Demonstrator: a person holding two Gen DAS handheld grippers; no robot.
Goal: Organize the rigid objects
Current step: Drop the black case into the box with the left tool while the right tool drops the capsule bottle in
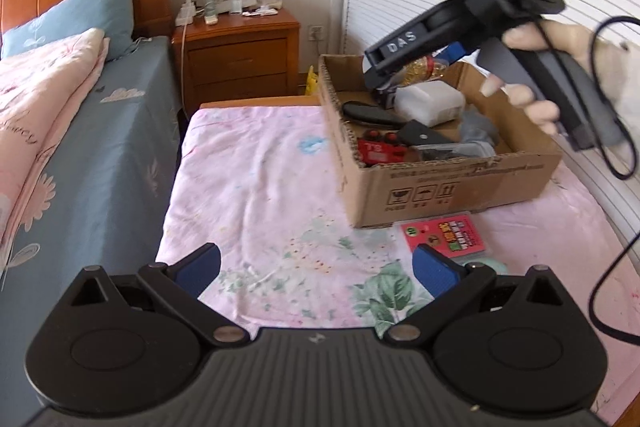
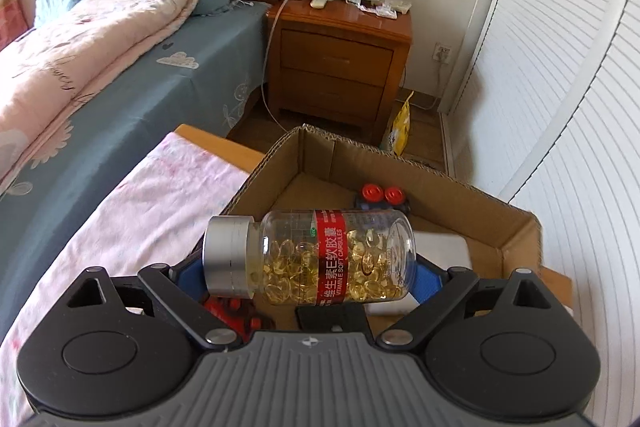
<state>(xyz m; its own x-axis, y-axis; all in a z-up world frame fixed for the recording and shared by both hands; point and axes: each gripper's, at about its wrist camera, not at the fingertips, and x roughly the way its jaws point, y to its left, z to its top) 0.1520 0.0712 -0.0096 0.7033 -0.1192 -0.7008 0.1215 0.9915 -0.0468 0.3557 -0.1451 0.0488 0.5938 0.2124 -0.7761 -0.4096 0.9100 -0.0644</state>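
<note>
A cardboard box (image 1: 460,183) stands on a small table with a pink floral cloth (image 1: 260,187). It holds several objects: a white container (image 1: 430,103), a red toy (image 1: 380,151) and dark items. My right gripper (image 2: 308,277) is shut on a clear bottle of yellow vitamin E capsules (image 2: 312,257) with a silver cap, held sideways above the box (image 2: 516,231). It also shows in the left wrist view (image 1: 424,67), over the box's far side. My left gripper (image 1: 316,269) is open and empty, low over the cloth. A red card pack (image 1: 444,239) lies in front of the box.
A bed with a blue sheet (image 1: 92,167) and a pink quilt (image 1: 36,99) runs along the left. A wooden nightstand (image 2: 340,59) with a small fan and chargers stands behind. White louvred doors (image 2: 560,147) are on the right. A cable (image 1: 616,131) hangs from the right gripper.
</note>
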